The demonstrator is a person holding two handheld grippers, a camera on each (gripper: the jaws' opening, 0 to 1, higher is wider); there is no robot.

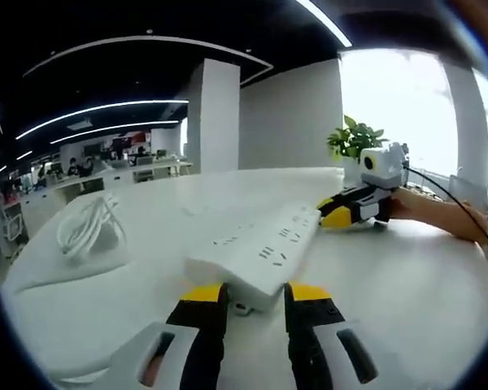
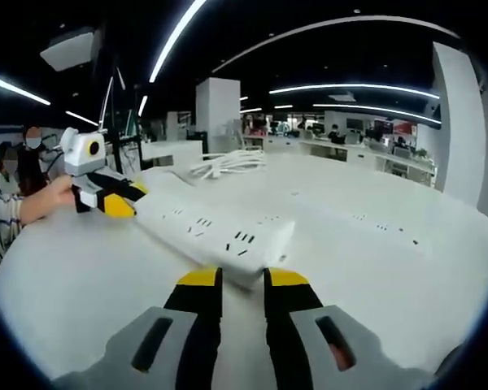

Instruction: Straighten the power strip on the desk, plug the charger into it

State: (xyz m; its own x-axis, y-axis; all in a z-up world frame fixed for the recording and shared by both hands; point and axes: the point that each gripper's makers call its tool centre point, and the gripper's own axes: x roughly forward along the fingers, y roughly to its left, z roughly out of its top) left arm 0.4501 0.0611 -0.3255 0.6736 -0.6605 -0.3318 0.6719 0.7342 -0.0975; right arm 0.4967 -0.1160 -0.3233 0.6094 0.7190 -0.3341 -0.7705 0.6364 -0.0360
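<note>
A long white power strip (image 1: 260, 248) lies across the white desk (image 1: 390, 284). My left gripper (image 1: 256, 291) holds its near end, one yellow-tipped jaw on each side. At the far end is my right gripper (image 1: 350, 213), held by a hand. In the right gripper view the same strip (image 2: 211, 227) runs away to the left. My right gripper (image 2: 242, 279) clasps the end nearest this camera, and my left gripper (image 2: 110, 199) sits at the other end. A coil of white charger cable (image 1: 88, 227) (image 2: 228, 165) rests on the desk apart from the strip; I cannot make out a charger body.
A potted plant (image 1: 354, 142) stands at the desk's far edge by a bright window. A person's arm (image 2: 32, 203) reaches in from the left. A white pillar (image 1: 220, 114) and office desks with people fill the background.
</note>
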